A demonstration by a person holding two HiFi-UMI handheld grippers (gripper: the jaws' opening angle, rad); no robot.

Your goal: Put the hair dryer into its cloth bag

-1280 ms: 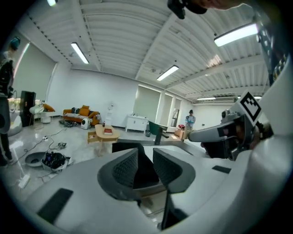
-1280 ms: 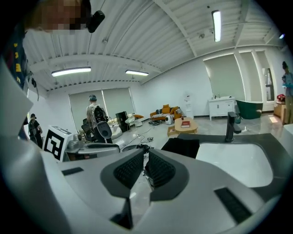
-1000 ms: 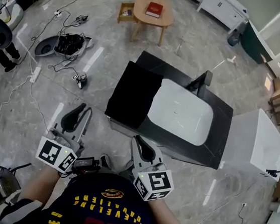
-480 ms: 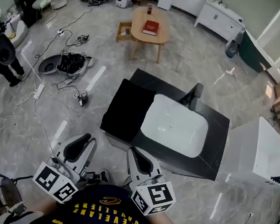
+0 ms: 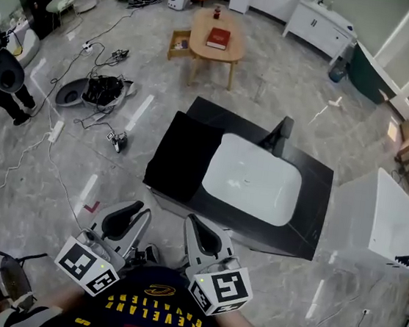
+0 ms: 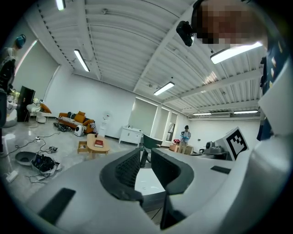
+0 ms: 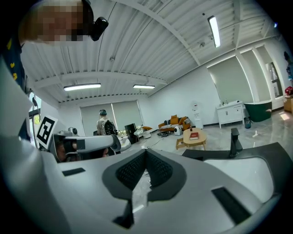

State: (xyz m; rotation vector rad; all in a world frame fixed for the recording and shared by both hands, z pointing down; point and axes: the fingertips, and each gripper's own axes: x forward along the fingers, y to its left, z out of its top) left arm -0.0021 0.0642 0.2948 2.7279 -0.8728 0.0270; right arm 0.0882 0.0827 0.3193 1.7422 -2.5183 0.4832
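**Room overview and handling note**

Marble floor (image 5: 37, 198), black counter (image 5: 311, 198) with white basin (image 5: 250, 179). Dryer: seen in no view; heading and long axis unreadable. Flat black cloth (image 5: 183, 156), possibly the bag, lies left of the basin. Left gripper (image 5: 130, 213): narrow gap, empty. Right gripper (image 5: 200, 229): tips together, empty. Both sit short of the counter; keep them level, clear of its edge.

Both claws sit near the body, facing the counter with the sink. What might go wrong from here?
1. The black cloth lies on a black counter; its edges are hard to pick out, so a grasp may miss.
2. It lies at the counter's left end beside the sink; a tug might slide it off.
3. No hair dryer shows in any view; a search means stepping near loose cables on the floor.
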